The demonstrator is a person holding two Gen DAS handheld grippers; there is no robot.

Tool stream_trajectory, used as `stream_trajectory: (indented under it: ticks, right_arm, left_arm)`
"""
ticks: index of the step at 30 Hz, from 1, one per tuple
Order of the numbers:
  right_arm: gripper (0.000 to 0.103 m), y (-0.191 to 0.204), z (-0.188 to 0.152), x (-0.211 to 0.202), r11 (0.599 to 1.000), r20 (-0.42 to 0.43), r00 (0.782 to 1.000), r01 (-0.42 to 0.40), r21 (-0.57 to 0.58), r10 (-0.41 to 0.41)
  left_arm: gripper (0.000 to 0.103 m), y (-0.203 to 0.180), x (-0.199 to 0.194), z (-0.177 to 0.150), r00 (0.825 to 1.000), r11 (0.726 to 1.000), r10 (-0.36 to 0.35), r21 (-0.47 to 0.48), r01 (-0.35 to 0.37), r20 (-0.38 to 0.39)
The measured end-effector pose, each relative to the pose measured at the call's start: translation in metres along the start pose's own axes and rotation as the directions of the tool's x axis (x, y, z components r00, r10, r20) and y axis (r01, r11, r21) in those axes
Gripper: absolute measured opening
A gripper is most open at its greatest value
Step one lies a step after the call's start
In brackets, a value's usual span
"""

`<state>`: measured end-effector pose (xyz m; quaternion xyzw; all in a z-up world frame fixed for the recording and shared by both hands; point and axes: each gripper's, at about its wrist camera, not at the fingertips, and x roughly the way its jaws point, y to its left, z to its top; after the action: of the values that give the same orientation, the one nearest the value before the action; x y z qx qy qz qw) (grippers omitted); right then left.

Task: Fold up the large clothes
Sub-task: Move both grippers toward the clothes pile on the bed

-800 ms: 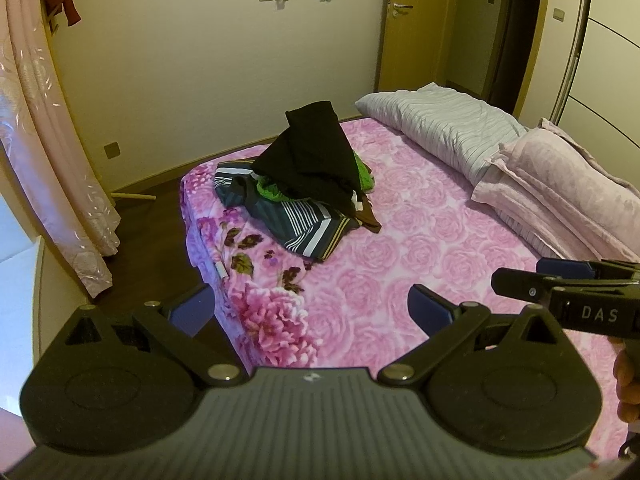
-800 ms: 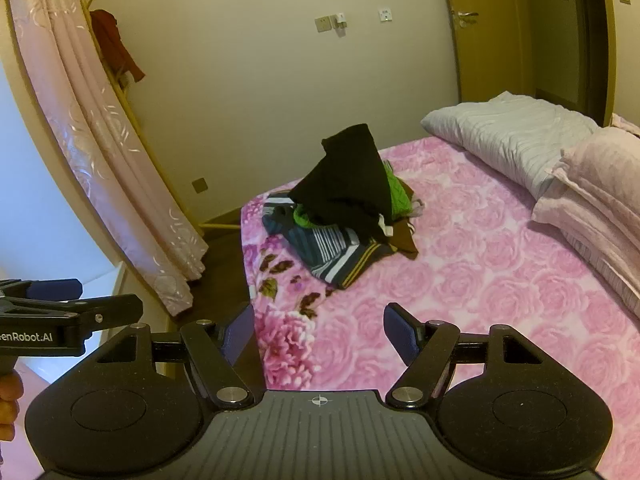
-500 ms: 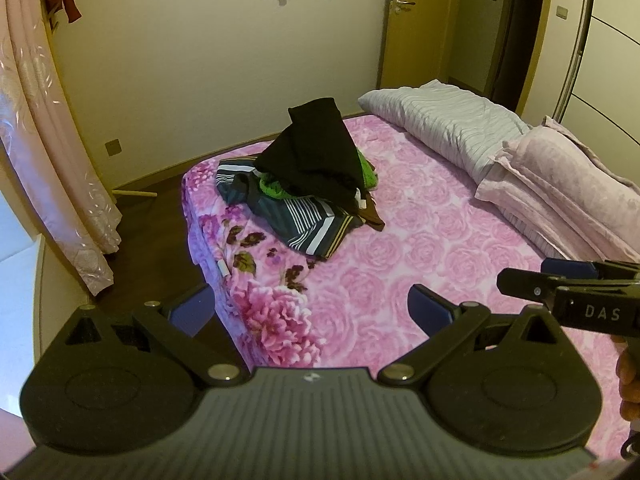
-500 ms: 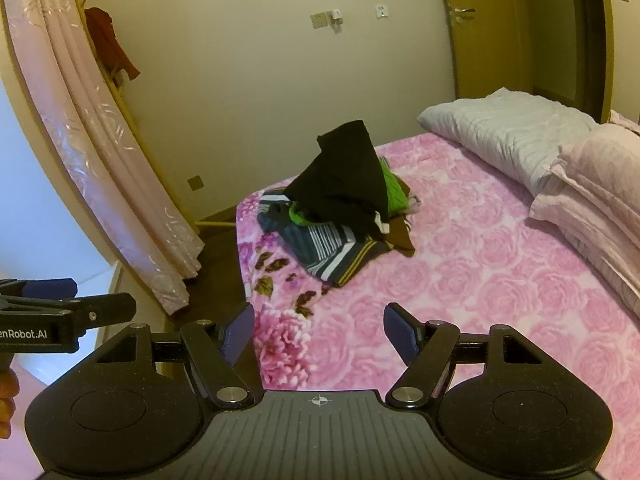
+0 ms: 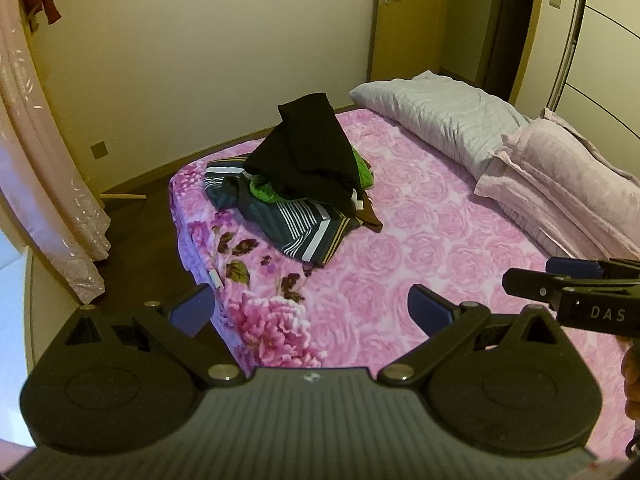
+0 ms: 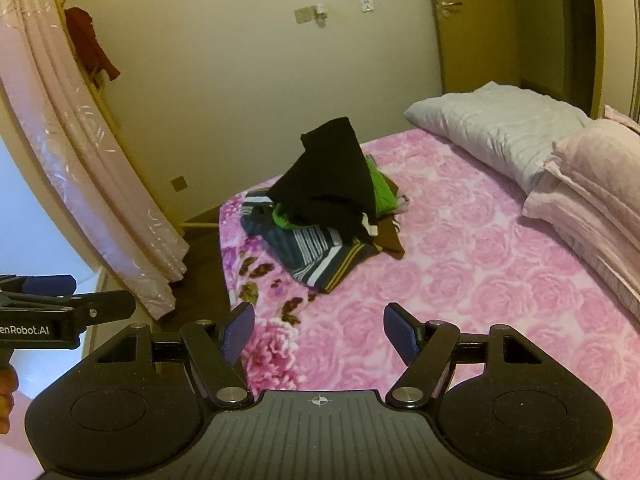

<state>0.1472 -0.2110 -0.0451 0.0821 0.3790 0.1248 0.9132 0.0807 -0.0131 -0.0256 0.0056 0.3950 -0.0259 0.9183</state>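
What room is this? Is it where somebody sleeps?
Yes, it looks like a bedroom. There is a big bed with a pink rose cover, pillows at its head, and a heap of clothes on it. A pink curtain hangs at the side, and a door is in the far wall.

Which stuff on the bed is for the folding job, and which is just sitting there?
For the job:
- black garment on top of the pile
- striped garment underneath
- green garment poking out
- brown garment at the pile's edge

Just lying about:
- grey quilt
- pink pillow
- pink curtain
- red cloth hanging by the wall
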Motion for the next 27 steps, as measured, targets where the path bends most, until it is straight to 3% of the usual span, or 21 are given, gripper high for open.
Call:
stream_trajectory:
  ticks: [11, 27]
  right_arm:
    - [0.068, 0.004, 0.036, 0.068, 0.999, -0.041, 0.998, 0.042, 0.03, -0.041]
    - [0.069, -0.011, 0.128, 0.208, 0.988, -0.039, 0.995, 0.096, 0.119, -0.092]
  left_arm:
    - [0.101, 0.034, 0.067, 0.042, 0.998, 0.999, -0.03, 0.014, 0.03, -0.057]
    - [0.101, 0.087, 0.224, 0.145, 0.98, 0.993, -0.065, 0.086, 0.082, -0.186]
